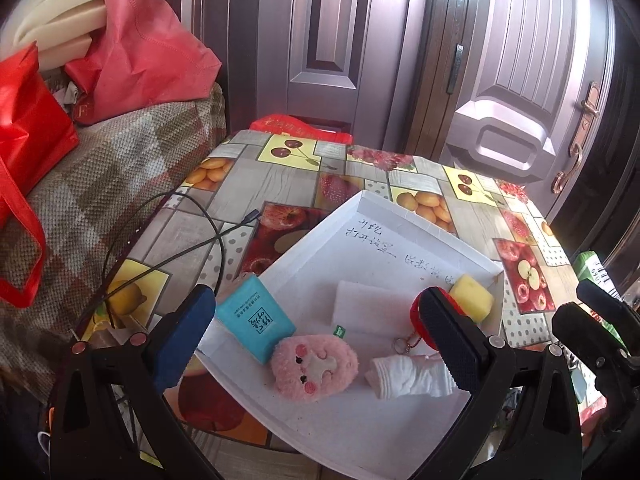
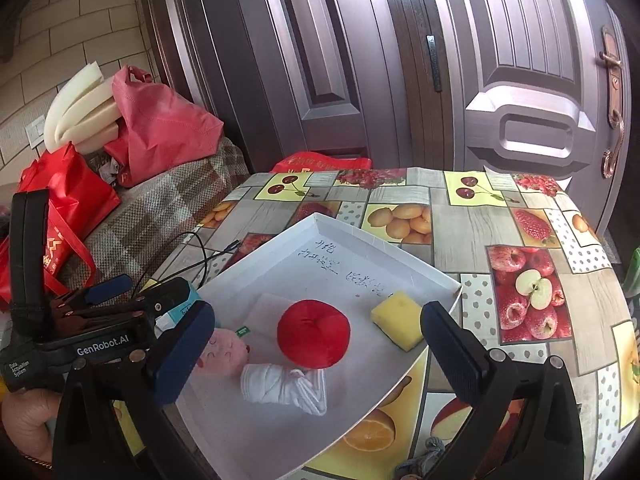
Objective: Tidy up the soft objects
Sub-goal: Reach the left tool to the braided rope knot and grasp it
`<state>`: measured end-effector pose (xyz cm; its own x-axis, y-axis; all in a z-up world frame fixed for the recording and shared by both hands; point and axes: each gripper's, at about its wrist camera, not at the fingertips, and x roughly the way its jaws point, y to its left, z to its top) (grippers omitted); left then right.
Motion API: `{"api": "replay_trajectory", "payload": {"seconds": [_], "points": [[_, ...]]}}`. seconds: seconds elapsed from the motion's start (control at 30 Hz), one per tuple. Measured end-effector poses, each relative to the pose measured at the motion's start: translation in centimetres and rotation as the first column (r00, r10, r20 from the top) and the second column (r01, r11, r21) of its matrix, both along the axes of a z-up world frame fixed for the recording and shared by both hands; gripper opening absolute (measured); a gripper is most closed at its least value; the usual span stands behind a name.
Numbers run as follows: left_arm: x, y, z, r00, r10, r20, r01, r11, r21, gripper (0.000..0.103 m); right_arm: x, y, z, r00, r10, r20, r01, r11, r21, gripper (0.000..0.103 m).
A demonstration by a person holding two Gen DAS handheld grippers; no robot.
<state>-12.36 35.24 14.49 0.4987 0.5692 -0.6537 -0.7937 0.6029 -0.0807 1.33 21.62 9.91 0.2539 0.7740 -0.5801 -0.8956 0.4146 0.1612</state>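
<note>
A white tray (image 1: pixel 392 216) sits on the fruit-patterned table and holds a pink plush (image 1: pixel 314 368), a teal tissue pack (image 1: pixel 254 320), a rolled white cloth (image 1: pixel 412 374), a white foam pad (image 1: pixel 372 308), a yellow sponge (image 1: pixel 472 298) and a red plush ball (image 2: pixel 314 334). My left gripper (image 1: pixel 320 340) is open above the pink plush. My right gripper (image 2: pixel 320 356) is open and empty above the rolled cloth (image 2: pixel 286 388) and the ball. The tray (image 2: pixel 360 236), the sponge (image 2: pixel 398 318) and the pink plush (image 2: pixel 226 354) also show in the right wrist view.
A black cable (image 1: pixel 192 240) lies on the table left of the tray. A checked blanket (image 1: pixel 104 184) with red bags (image 1: pixel 148 56) and foam pieces (image 1: pixel 60 28) is at the left. Brown doors (image 1: pixel 400 40) stand behind the table. The left gripper's body (image 2: pixel 92 332) shows in the right wrist view.
</note>
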Motion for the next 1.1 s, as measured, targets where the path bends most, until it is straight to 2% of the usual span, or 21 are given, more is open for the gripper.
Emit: {"api": "replay_trajectory", "payload": {"seconds": [0.17, 0.33, 0.47, 0.53, 0.67, 0.77, 0.87, 0.97, 1.07, 1.1], "points": [[-0.9, -2.7, 2.5, 0.998, -0.046, 0.044, 0.044, 0.998, 0.043, 0.103, -0.7, -4.8, 4.3, 0.995, -0.069, 0.078, 0.061, 0.992, 0.107, 0.103], [-0.6, -6.2, 4.1, 0.987, -0.14, 0.084, 0.135, 0.989, 0.067, 0.103, -0.3, -11.9, 9.5, 0.974, -0.178, 0.142, 0.136, 0.955, 0.263, 0.103], [1.1, -9.9, 2.8, 0.964, -0.259, 0.061, 0.257, 0.966, 0.041, 0.103, 0.2, -16.8, 9.8, 0.94, -0.305, 0.155, 0.262, 0.933, 0.246, 0.103], [2.2, -12.1, 1.0, 0.94, -0.34, 0.042, 0.34, 0.94, -0.011, 0.103, 0.7, -19.2, 8.6, 0.928, -0.353, 0.122, 0.32, 0.92, 0.224, 0.103], [4.3, -17.0, -4.3, 0.874, -0.485, -0.04, 0.475, 0.868, -0.145, 0.103, 1.8, -23.8, 5.6, 0.899, -0.436, 0.051, 0.424, 0.893, 0.151, 0.103], [5.6, -21.0, -7.9, 0.794, -0.602, -0.088, 0.572, 0.787, -0.231, 0.103, 2.7, -27.0, 4.1, 0.869, -0.494, 0.003, 0.491, 0.864, 0.109, 0.103], [6.9, -24.9, -9.9, 0.722, -0.677, -0.139, 0.638, 0.73, -0.244, 0.103, 3.4, -29.7, 3.6, 0.843, -0.537, -0.01, 0.536, 0.839, 0.097, 0.103], [8.4, -26.9, -11.0, 0.7, -0.696, -0.159, 0.654, 0.715, -0.247, 0.102, 3.9, -31.6, 3.6, 0.832, -0.555, -0.014, 0.554, 0.828, 0.089, 0.103], [9.6, -27.4, -12.1, 0.709, -0.685, -0.168, 0.637, 0.724, -0.265, 0.102, 4.1, -32.8, 3.7, 0.829, -0.559, -0.005, 0.557, 0.826, 0.083, 0.103], [9.7, -27.3, -12.4, 0.711, -0.681, -0.172, 0.632, 0.727, -0.267, 0.097, 4.2, -33.1, 3.8, 0.83, -0.557, 0.0, 0.556, 0.827, 0.082, 0.103]]}}
